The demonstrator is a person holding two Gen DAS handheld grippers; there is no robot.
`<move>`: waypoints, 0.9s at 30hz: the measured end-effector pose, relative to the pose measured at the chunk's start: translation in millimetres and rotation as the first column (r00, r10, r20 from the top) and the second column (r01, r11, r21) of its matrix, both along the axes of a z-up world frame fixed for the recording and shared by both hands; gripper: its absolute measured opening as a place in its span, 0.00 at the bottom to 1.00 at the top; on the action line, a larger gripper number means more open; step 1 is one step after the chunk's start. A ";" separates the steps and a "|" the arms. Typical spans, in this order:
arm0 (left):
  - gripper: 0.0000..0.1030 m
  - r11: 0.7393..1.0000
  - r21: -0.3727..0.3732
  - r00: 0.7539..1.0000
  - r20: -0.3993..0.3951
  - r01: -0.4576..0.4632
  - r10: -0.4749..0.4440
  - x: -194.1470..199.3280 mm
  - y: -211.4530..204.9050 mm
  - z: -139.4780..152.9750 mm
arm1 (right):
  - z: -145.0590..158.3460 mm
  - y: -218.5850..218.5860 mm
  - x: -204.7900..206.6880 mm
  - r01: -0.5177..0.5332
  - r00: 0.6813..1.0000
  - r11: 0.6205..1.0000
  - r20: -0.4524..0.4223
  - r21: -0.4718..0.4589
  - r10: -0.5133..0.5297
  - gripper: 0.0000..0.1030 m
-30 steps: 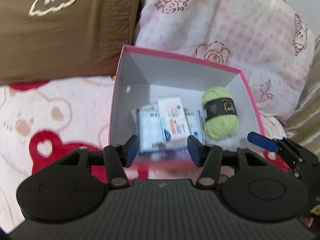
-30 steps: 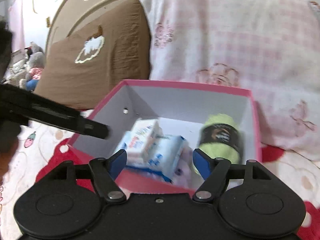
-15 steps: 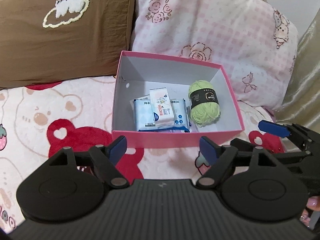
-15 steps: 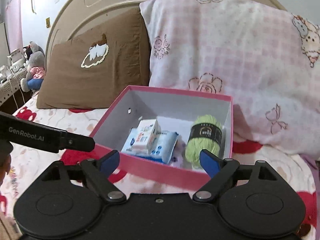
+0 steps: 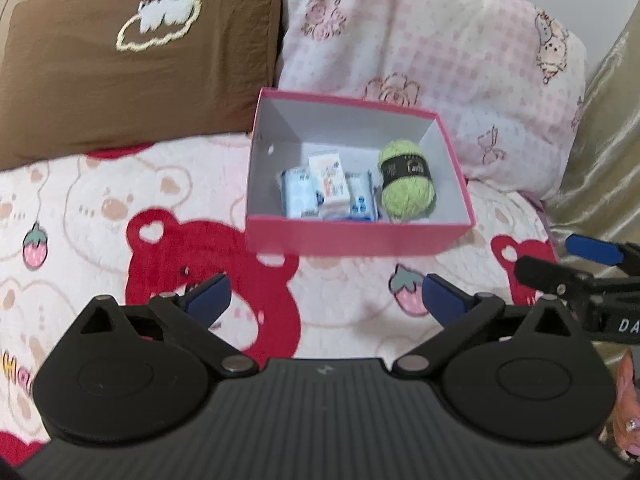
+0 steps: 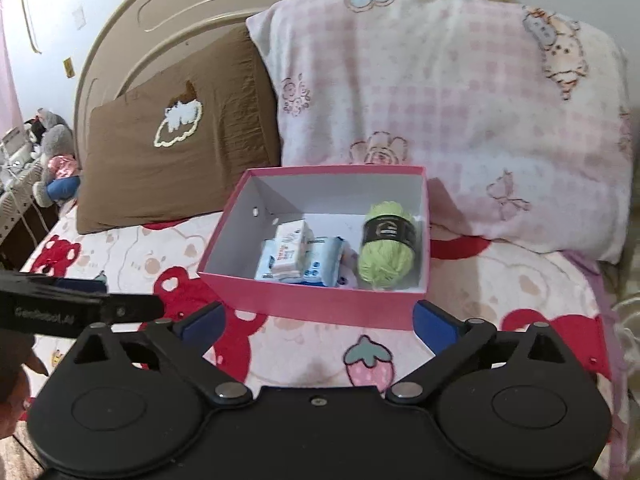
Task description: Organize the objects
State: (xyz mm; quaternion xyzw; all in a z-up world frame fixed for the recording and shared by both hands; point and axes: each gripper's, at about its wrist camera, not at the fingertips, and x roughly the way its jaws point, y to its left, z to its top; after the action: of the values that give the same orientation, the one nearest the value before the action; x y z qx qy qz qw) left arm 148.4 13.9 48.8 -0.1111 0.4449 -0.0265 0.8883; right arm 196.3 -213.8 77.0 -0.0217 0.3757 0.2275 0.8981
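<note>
Pink box (image 5: 360, 236) on the bed (image 5: 100, 208), seen from both wrists; it stands in front of the brown pillow (image 5: 132, 80) and the pink checked pillow (image 5: 420, 60). Inside lie the green yarn (image 5: 406, 182) at the box's right side and, to its left, two flat wipe packs (image 6: 320, 258) with a small carton (image 6: 290, 246) on top of them. The yarn and the packs are close together, whether touching I cannot tell. No loose item shows on the bedspread near the box, so I judge the sorting done or nearly so; whether things remain outside these views I cannot say.

My left tongs (image 5: 324, 300) are spread wide, their jaws having just been opening, with nothing between them; only the bear-print spread shows in the gap. My right tongs (image 6: 318, 322) are likewise spread, their jaws also having just been opening, and empty. Both sets sit on the near side of the box, clear of its front wall, angled downward toward it. In the left wrist view the right tongs enter from the right edge; in the right wrist view the left tongs enter from the left edge, so the two flank the box.
</note>
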 end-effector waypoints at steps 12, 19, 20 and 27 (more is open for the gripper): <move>1.00 0.996 0.081 0.995 -0.099 -0.022 0.030 -22.1 -1.8 -12.9 | 3.5 0.0 -26.1 0.022 0.999 0.997 -0.037 -0.072 -0.025 0.99; 1.00 0.997 0.069 0.996 -0.082 -0.019 0.025 -32.5 -5.6 -15.3 | -5.7 -3.6 -34.7 0.048 0.995 0.996 -0.082 -0.071 -0.054 0.99; 1.00 0.998 0.063 0.996 -0.086 -0.019 0.024 -32.5 -5.2 -17.2 | -8.0 -4.7 -34.3 0.055 0.994 0.996 -0.090 -0.071 -0.061 0.99; 1.00 0.997 0.070 0.990 -0.138 -0.019 0.029 -32.1 -0.9 -30.3 | -19.3 -12.8 -29.9 0.116 0.983 0.990 -0.135 -0.085 -0.127 0.99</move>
State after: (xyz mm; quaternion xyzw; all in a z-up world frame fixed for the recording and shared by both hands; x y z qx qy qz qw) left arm 116.4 13.0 18.5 -0.0877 0.5051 0.0070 0.8586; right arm 166.5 -226.6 57.7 -0.0171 0.4469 0.1585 0.8802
